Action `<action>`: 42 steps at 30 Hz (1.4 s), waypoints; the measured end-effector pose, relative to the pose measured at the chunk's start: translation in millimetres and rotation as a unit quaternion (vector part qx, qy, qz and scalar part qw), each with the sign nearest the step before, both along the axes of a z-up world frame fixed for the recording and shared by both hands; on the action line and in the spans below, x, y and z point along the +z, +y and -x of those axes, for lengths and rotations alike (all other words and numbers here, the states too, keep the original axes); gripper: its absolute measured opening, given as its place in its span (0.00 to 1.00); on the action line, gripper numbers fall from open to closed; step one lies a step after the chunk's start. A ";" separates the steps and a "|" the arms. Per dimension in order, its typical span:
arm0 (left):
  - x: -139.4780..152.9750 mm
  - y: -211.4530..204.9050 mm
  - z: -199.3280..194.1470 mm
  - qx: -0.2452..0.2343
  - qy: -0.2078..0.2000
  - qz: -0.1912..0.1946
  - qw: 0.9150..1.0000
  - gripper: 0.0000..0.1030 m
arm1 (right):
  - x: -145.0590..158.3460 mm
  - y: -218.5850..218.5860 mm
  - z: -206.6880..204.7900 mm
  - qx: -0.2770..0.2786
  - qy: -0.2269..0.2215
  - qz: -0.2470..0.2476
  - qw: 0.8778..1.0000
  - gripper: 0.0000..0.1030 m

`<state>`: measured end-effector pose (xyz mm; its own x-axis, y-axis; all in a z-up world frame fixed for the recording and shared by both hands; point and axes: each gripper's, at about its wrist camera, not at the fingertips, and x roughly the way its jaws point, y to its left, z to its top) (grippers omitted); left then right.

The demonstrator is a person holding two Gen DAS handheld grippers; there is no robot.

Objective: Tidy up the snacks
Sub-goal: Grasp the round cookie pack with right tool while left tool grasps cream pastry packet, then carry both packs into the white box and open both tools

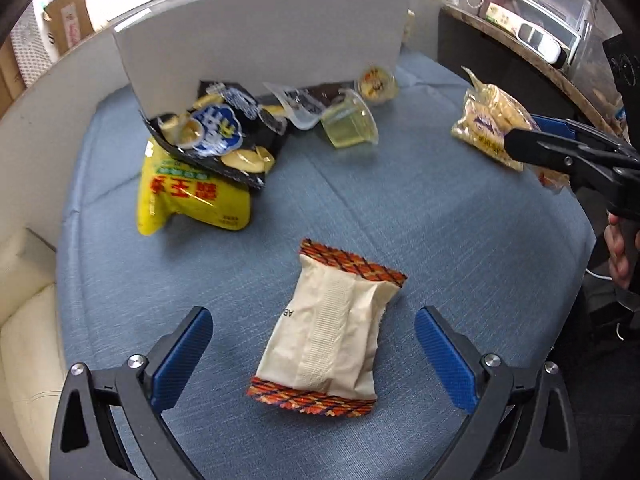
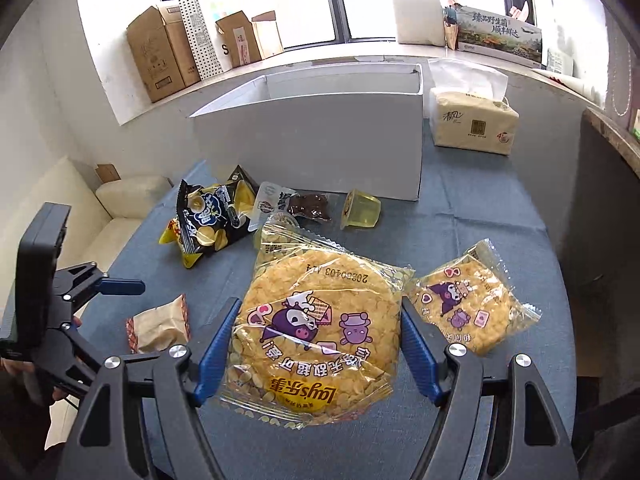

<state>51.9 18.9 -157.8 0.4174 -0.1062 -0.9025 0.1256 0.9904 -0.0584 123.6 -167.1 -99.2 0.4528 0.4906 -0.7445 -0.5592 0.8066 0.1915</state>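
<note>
We see the round Lay's rice cracker pack (image 2: pixel 316 332) held between the blue pads of our right gripper (image 2: pixel 316 344), whose fingers (image 2: pixel 218 344) press against the two sides of its clear wrapper; it appears lifted above the blue cloth-covered surface (image 2: pixel 480 216), toward the near edge. In the left wrist view the same pack (image 1: pixel 490 128) shows at the right edge, pinched at the tip of the right gripper (image 1: pixel 516 142).

Our left gripper (image 1: pixel 314 356) has its fingers (image 1: pixel 184 356) spread wide, one on each side of a cream wafer pack with orange patterned ends (image 1: pixel 332 336), which lies flat on the surface near its near edge. The pads do not touch it. From the right wrist view that wafer pack (image 2: pixel 158 326) sits at the near left, just ahead of the left gripper (image 2: pixel 120 286).

A smaller square rice cracker pack (image 2: pixel 468 304) lies just to the right of the held one. Farther in, toward the far edge, a black chip bag (image 2: pixel 214 216) rests partly on a yellow snack bag (image 1: pixel 188 196). Beside them are a clear packet with a dark brown snack (image 2: pixel 308 206) and a yellow-green jelly cup (image 2: pixel 360 210) on its side. A second jelly cup (image 1: pixel 376 84) lies against the base of the white open box (image 2: pixel 320 136), which stands near the far edge. A tissue pack (image 2: pixel 472 120) sits to the right of the box.
</note>
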 end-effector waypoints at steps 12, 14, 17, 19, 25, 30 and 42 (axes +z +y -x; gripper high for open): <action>11.8 6.9 17.4 0.009 -0.010 0.010 1.000 0.49 | -12.8 7.1 2.6 0.013 0.012 0.002 1.000 0.77; 21.4 8.2 25.7 0.021 -0.016 0.024 0.999 0.49 | -11.7 8.1 3.4 0.015 0.009 -0.001 1.000 0.77; 41.7 7.1 40.3 0.034 -0.038 0.038 0.998 0.49 | -10.1 7.4 5.2 0.016 0.006 -0.004 1.000 0.77; 57.2 7.2 49.5 0.043 -0.052 0.045 0.997 0.49 | -6.7 4.2 5.5 0.014 0.005 -0.010 1.000 0.77; 115.1 6.6 51.8 0.067 -0.111 0.064 0.990 0.49 | 16.7 -14.4 5.2 0.000 -0.014 -0.046 0.999 0.77; 161.7 8.8 38.5 0.077 -0.156 0.077 0.982 0.49 | 43.0 -30.5 -3.5 -0.015 -0.034 -0.078 0.996 0.77; 219.4 28.1 -57.4 0.087 -0.197 0.070 0.974 0.49 | 115.0 -1.3 -55.2 0.012 -0.088 -0.080 0.993 0.77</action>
